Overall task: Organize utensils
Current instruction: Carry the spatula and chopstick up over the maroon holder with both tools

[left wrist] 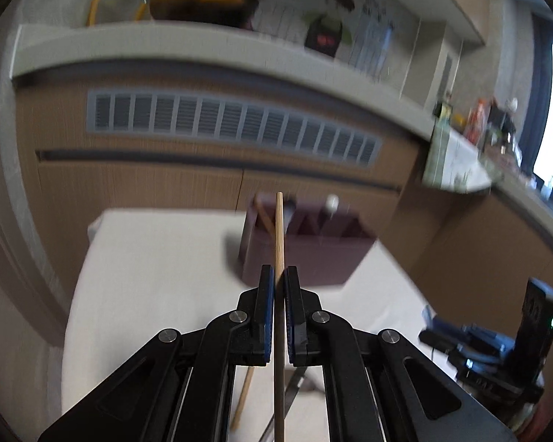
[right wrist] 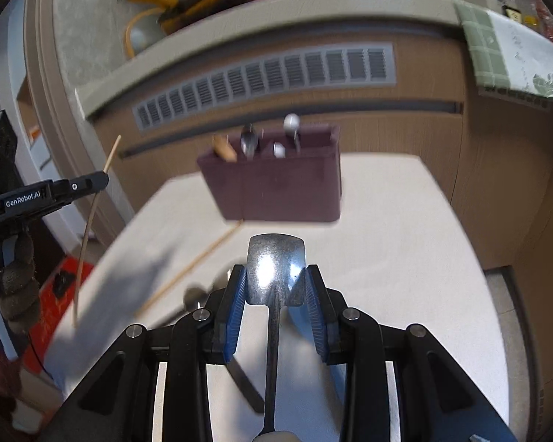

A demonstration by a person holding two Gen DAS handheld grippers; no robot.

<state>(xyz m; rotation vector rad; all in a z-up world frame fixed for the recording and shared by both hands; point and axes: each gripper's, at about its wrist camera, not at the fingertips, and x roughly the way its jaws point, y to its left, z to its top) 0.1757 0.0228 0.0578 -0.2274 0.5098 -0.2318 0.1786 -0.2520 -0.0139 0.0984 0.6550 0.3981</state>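
Note:
My left gripper (left wrist: 279, 276) is shut on a thin wooden chopstick (left wrist: 279, 228) that sticks up past its fingertips, above the white table (left wrist: 147, 276). From the right wrist view the left gripper (right wrist: 101, 180) shows at the left edge with the chopstick (right wrist: 88, 228) hanging through it. My right gripper (right wrist: 275, 276) is shut on the bowl of a metal spoon (right wrist: 275, 265), whose handle runs back toward the camera. A dark maroon utensil holder (right wrist: 276, 188) stands at the table's far side with a spoon, wooden sticks and white-tipped pieces in its slots; the same holder (left wrist: 306, 250) lies ahead of the left gripper.
Another chopstick (right wrist: 191, 267) lies on the table (right wrist: 405, 239) in front of the holder, with a second metal utensil (right wrist: 195, 296) near it. A wooden cabinet with a grey vent (left wrist: 232, 125) rises behind the table. The right gripper's body (left wrist: 497, 339) shows at lower right.

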